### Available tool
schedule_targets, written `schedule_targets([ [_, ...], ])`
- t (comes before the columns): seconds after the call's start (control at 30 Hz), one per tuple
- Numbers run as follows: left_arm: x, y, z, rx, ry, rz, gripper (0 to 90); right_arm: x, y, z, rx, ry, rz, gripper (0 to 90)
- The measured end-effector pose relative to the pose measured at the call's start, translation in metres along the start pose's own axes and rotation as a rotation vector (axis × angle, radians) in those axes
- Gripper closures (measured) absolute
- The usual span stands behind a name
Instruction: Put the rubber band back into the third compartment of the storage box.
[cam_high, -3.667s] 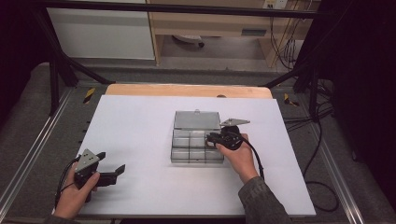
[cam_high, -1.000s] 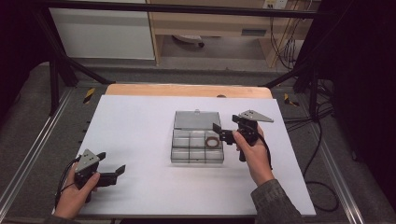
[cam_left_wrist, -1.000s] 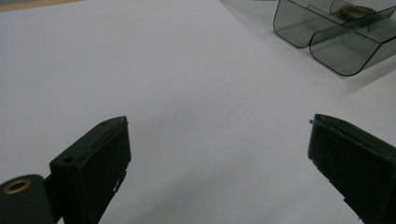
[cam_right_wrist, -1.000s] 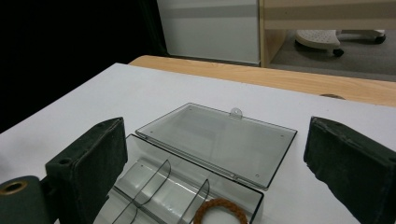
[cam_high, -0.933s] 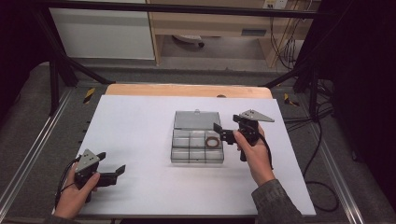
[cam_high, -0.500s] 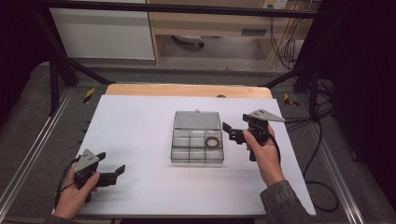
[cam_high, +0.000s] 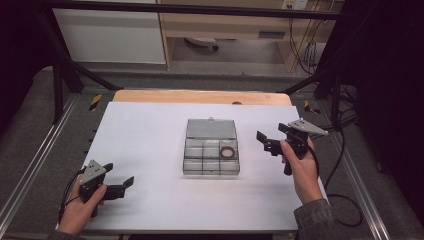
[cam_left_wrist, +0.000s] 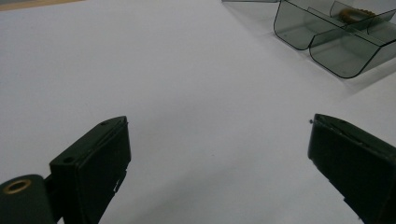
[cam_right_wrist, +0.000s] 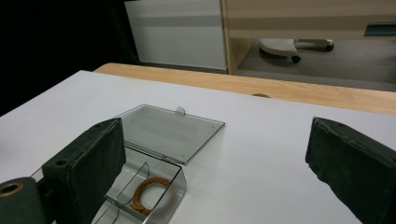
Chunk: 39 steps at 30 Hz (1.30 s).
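Near the front left corner of the white bench (cam_high: 150, 135), the left gripper (cam_high: 121, 186) rests low in the person's left hand (cam_high: 80, 210), its jaws spread wide apart with nothing between them; in the left gripper view they frame bare bench top, with the clear compartment box (cam_left_wrist: 336, 42) showing at the upper right. That box (cam_high: 211, 156) sits about midway across the bench, well apart from both grippers, its transparent lid (cam_high: 211, 129) swung open and lying flat on the bench toward the back edge. In the box's back right compartment lies a brown ring (cam_high: 228, 152), flat on the compartment floor; the right gripper view shows it as a reddish-brown braided loop (cam_right_wrist: 147, 190) in the corner compartment nearest the lid. Toward the right edge of the bench, the right gripper (cam_high: 265, 141) is held up off the surface in the person's right hand (cam_high: 300, 167), just beside the box and pointing toward it, its jaws also standing wide apart and empty.
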<state>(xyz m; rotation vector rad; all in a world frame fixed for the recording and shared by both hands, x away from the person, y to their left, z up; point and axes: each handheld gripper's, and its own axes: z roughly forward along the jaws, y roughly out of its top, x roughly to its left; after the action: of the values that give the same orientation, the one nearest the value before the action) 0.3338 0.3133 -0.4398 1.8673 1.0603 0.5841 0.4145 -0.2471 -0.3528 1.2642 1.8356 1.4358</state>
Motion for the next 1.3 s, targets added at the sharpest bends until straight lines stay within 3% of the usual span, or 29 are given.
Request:
schedule_targets([
  [0.73, 0.000, 0.000, -0.001, -0.005, -0.001, -0.009, 5.7, -0.026, -0.016, -0.043, -0.038, -0.043, 0.029, 5.2],
  [1.3, -0.002, 0.000, -0.001, -0.006, -0.006, -0.013, 5.7, -0.023, -0.040, -0.062, -0.019, -0.051, 0.002, 5.2],
])
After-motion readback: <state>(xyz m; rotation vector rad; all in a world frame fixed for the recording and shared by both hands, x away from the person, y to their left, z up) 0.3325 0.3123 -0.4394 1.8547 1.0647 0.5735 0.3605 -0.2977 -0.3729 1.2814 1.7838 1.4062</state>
